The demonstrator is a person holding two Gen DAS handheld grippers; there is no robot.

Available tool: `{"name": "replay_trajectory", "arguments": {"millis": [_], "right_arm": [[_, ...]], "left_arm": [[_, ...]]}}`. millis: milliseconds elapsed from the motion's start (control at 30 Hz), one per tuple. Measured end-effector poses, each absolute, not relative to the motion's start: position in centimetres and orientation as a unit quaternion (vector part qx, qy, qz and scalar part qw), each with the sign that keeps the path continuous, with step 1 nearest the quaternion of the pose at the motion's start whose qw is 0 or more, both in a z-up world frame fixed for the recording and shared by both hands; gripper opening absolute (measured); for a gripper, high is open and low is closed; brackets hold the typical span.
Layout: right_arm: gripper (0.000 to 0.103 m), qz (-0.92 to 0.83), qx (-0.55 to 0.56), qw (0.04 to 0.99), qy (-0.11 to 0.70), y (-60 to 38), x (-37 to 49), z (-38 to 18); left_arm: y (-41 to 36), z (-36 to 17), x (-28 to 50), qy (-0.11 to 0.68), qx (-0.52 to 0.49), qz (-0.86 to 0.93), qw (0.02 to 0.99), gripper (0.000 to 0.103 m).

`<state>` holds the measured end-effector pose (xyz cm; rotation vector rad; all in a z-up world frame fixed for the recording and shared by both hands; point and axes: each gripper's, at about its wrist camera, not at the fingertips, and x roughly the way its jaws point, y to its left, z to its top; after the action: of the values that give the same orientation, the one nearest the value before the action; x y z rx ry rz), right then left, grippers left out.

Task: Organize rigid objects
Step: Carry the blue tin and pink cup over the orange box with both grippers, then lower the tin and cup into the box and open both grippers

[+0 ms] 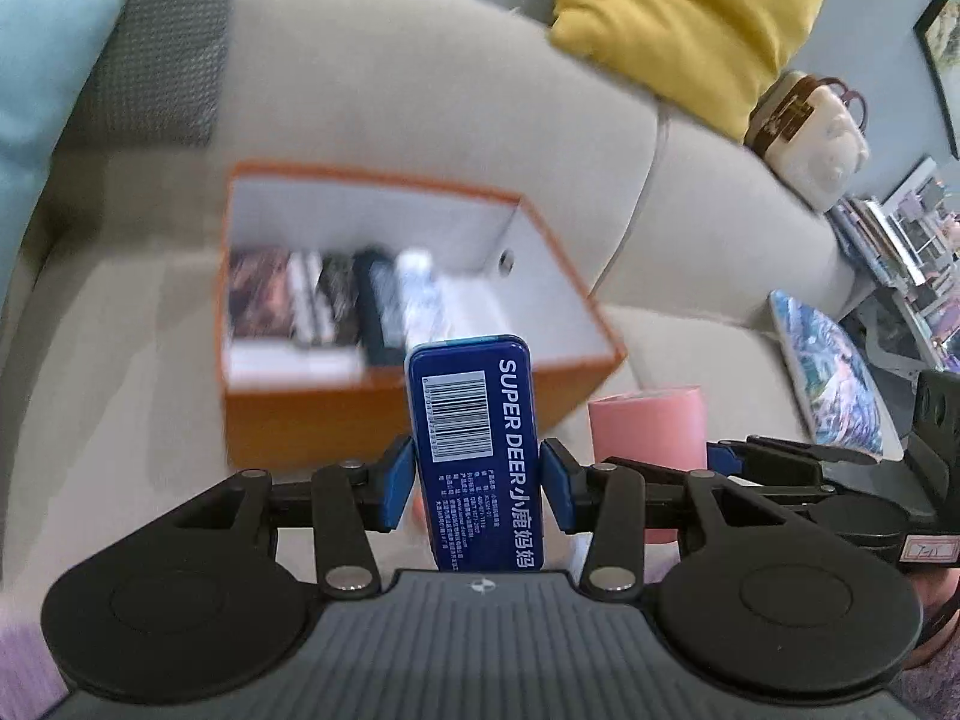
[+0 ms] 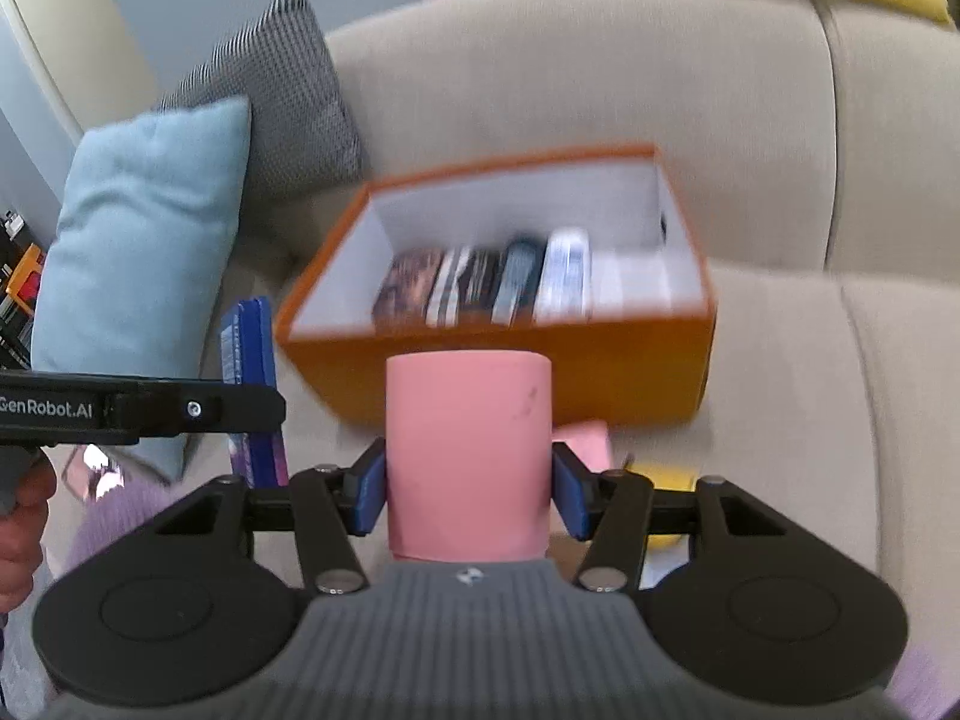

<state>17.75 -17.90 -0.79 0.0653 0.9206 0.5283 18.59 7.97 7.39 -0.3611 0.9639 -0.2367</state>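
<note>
Two loads ready beside the orange cardboard box on beige fabric sofa. Right gripper pinching pink cylinder; left gripper pinching blue "SUPER DEER" tin. Lower upright into the free right-hand space; release gently.

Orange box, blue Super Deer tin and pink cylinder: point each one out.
orange box [image 2: 510,369]: right wrist view, on its front wall.
blue Super Deer tin [image 1: 474,420]: left wrist view, on its barcode face.
pink cylinder [image 2: 468,444]: right wrist view, on its side wall.
</note>
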Motion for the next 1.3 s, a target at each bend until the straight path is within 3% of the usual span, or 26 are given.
{"name": "replay_trajectory", "arguments": {"millis": [267,733,1300], "right_arm": [[0.057,0.238,-0.022,0.869,0.433,-15.7,27.7,1.3],[0.057,0.185,-0.058,0.818,0.542,-11.2,40.9,-9.7],[0.059,0.165,-0.160,0.814,0.533,-6.7,43.7,-12.6]], "left_arm": [[6.2,5.7,28.0,0.476,-0.140,-0.118,0.860,0.051],[7.0,-3.8,38.7,0.551,-0.152,-0.101,0.814,0.051],[9.2,-6.2,41.6,0.549,-0.190,-0.098,0.808,0.051]]}}
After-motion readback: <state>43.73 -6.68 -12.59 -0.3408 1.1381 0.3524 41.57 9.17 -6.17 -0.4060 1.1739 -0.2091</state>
